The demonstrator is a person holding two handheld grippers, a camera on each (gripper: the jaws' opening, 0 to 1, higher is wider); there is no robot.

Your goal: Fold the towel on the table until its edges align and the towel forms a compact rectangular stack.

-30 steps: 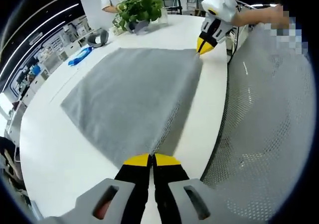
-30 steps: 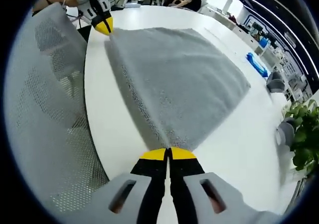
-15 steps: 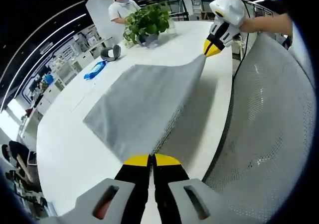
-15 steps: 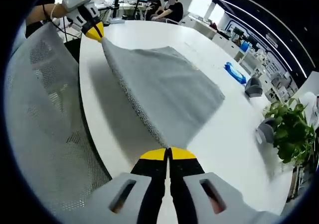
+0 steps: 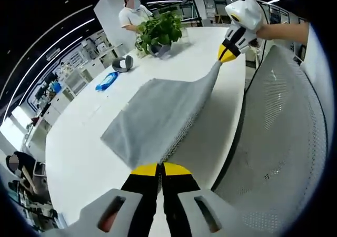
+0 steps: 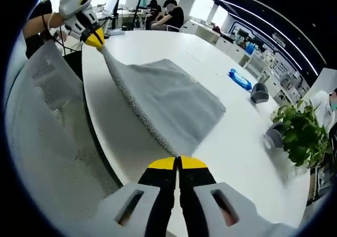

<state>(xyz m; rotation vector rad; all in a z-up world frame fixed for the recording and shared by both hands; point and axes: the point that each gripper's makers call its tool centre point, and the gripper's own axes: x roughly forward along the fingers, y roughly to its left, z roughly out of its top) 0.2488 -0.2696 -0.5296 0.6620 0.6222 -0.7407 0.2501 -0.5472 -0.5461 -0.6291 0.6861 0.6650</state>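
— Item one?
— One grey terry towel (image 5: 158, 113), lying on the white round-edged table (image 5: 79, 158). Its near edge is lifted off the tabletop and stretched taut between the two grippers; the far part rests flat on the table.

— Left gripper?
— Yellow-tipped black jaws (image 5: 160, 169), clenched together on one near corner of the towel. From the right gripper view it is seen at the far end of the lifted edge (image 6: 95, 38), held in a person's hand (image 6: 52, 22), white body angled down toward the table rim, tips pinching the towel's corner.

— Right gripper?
— Same make (image 6: 178, 163), jaws pressed tight on the other near corner. In the left gripper view it shows (image 5: 227, 53) tilted downward, nose on the towel's corner, a bare forearm (image 5: 281, 30) reaching in behind it from over the chair.

— Furniture beside the towel?
— One light grey mesh-backed chair (image 5: 279, 142), just off the table edge on the near side of the towel, between the two grippers.

— Other items, relative to the towel?
— Beyond its far edge: a blue flat packet (image 5: 107, 81), well apart; a grey rounded headset-like object (image 5: 122, 63) near the packet; a green leafy potted plant (image 5: 160, 31) further along the table. A second small grey object (image 6: 274, 135) sits by the plant.

— People?
— One in a white top (image 5: 131, 17) behind the plant; two seated (image 6: 167, 13) past the table's far end.
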